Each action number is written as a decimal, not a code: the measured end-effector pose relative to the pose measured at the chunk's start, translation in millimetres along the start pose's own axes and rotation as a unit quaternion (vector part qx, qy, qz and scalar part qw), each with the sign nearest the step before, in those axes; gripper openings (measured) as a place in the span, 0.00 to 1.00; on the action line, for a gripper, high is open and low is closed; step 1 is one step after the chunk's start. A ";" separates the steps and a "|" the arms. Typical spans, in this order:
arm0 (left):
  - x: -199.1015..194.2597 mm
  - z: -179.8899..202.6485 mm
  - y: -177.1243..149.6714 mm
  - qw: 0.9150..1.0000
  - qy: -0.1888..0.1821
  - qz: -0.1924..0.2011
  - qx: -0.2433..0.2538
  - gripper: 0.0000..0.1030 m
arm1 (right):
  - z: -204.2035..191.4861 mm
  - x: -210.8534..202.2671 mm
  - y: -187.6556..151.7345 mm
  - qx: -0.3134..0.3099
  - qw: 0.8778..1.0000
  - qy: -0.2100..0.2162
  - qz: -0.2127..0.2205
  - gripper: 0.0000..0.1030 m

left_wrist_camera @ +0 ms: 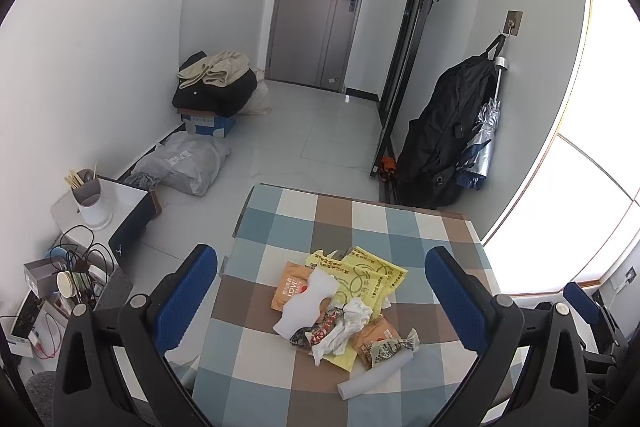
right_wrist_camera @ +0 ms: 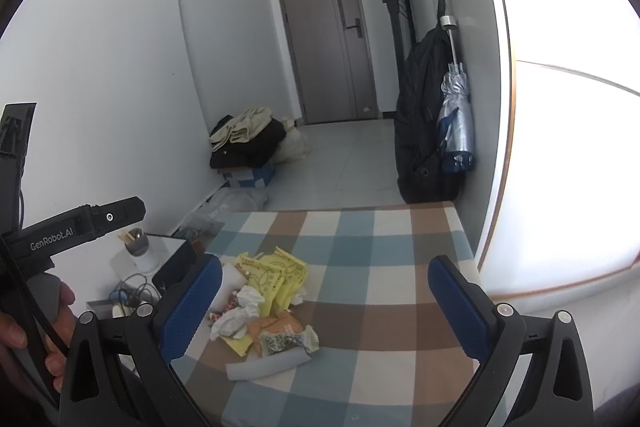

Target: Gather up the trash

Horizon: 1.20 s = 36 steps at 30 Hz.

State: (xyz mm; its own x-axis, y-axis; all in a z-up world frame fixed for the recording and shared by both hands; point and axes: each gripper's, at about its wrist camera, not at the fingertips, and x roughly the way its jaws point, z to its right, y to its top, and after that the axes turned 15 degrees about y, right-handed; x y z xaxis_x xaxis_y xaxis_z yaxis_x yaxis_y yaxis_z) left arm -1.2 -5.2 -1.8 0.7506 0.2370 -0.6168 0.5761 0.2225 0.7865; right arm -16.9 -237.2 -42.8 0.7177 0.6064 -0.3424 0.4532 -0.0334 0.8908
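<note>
A trash pile [left_wrist_camera: 340, 307] lies on the tabletop [left_wrist_camera: 400, 223], toward its left edge. A paper roll [left_wrist_camera: 374, 375] sits at the pile's near side, a yellow bag [left_wrist_camera: 372, 275] at its far side (wrappers and tissue between them). Left of the tabletop, lower down, stands a holder [left_wrist_camera: 94, 201] with a tangle of cables [left_wrist_camera: 80, 255] before it. Beyond the tabletop, a backpack [left_wrist_camera: 444, 135] hangs on the right wall, an umbrella [left_wrist_camera: 482, 143] just beside it. A door [left_wrist_camera: 320, 3] stands behind.

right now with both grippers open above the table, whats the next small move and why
Probably lower the left gripper onto the trash pile and close on the crumpled white tissue. Its fingers are spread wide with the pile between them in the left wrist view, and nothing is held yet. The right gripper is also open, but the pile sits towards its left finger, off centre.
</note>
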 end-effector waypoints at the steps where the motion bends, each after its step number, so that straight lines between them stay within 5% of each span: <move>1: 0.2 0.6 -0.3 1.000 0.001 -0.001 0.000 0.99 | -0.3 0.0 0.1 0.000 1.000 0.000 0.000 1.00; 36: 5.7 -1.4 -6.0 1.000 0.001 -0.008 -0.002 0.99 | 0.1 -2.9 -1.8 0.007 1.000 0.001 0.010 1.00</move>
State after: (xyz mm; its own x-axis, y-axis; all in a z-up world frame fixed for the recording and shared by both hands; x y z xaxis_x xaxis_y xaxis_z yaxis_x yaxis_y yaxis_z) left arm -0.9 -3.9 -10.1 0.7408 0.2356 -0.6290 0.5864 0.2298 0.7767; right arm -19.8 -239.0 -43.5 0.7256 0.6070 -0.3240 0.4464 -0.0570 0.8930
